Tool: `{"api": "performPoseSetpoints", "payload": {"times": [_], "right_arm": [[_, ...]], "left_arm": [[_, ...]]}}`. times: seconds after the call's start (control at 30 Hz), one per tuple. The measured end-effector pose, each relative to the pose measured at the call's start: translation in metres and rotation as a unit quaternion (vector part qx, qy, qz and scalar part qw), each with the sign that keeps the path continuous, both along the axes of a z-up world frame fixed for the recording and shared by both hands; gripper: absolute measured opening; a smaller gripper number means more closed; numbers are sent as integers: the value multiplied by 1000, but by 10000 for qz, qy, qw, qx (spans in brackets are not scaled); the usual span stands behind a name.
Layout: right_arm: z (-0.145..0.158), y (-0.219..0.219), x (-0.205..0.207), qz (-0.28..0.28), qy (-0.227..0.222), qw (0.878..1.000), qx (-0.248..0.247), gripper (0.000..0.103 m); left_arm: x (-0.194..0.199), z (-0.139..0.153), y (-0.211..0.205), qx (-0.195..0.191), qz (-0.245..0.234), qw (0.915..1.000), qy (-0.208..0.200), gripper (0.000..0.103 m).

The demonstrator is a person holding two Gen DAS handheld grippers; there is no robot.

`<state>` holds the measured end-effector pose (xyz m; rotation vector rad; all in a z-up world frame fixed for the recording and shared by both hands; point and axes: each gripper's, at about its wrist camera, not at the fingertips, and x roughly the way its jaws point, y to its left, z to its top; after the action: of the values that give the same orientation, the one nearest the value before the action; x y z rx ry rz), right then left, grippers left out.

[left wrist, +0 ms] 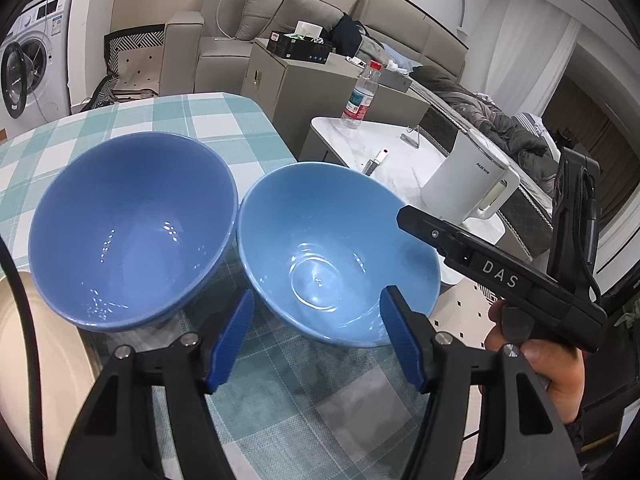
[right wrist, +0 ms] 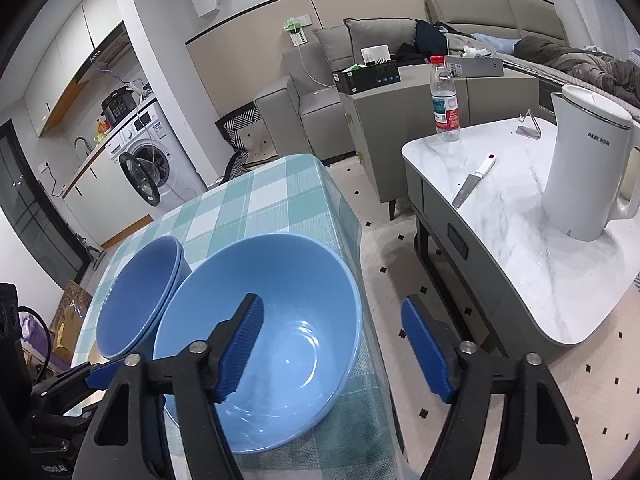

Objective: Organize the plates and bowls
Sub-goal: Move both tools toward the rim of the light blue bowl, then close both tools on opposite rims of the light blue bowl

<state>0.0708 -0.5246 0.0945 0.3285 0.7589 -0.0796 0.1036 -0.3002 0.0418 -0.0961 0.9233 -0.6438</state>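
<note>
**Mia:** What are the left gripper [left wrist: 318, 336] fingers doing?

**Ben:** They are spread apart. The near edge of the light blue bowl [left wrist: 340, 252] sits between the blue pads [left wrist: 232, 340], but I cannot tell if they touch it.

**Mia:** And the right gripper [right wrist: 336, 354]?

**Ben:** Its fingers are spread too. One pad [right wrist: 242, 346] hangs inside the light blue bowl [right wrist: 276, 344]. The other is outside, past the table edge, over the floor. The bowl's right rim is between them. They do not squeeze it.

**Mia:** Where are the bowls?

**Ben:** On the checked tablecloth [left wrist: 168, 120], near the table's corner. The dark blue bowl [left wrist: 132, 232] stands just left of the light one. Their rims almost touch. From the right view it looks like two dark bowls stacked.

**Mia:** What else is there?

**Ben:** A hand [left wrist: 536, 368] holds the right gripper. A white kettle [right wrist: 588, 168], a knife [right wrist: 472, 184] and a water bottle [right wrist: 444, 100] are on the marble table [right wrist: 520, 264].
</note>
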Motion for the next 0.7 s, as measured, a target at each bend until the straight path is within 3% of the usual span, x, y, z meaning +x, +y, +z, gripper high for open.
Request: {"api": "performPoseSetpoints", "payload": {"times": [0.37, 0.7], "right_arm": [[-14, 8, 9, 115, 216, 9996, -156, 54], [-23, 12, 14, 295, 256, 9992, 0, 50]], "left_arm": [[4, -10, -8, 253, -16, 9996, -76, 59], [8, -15, -8, 356, -46, 9993, -97, 53]]}}
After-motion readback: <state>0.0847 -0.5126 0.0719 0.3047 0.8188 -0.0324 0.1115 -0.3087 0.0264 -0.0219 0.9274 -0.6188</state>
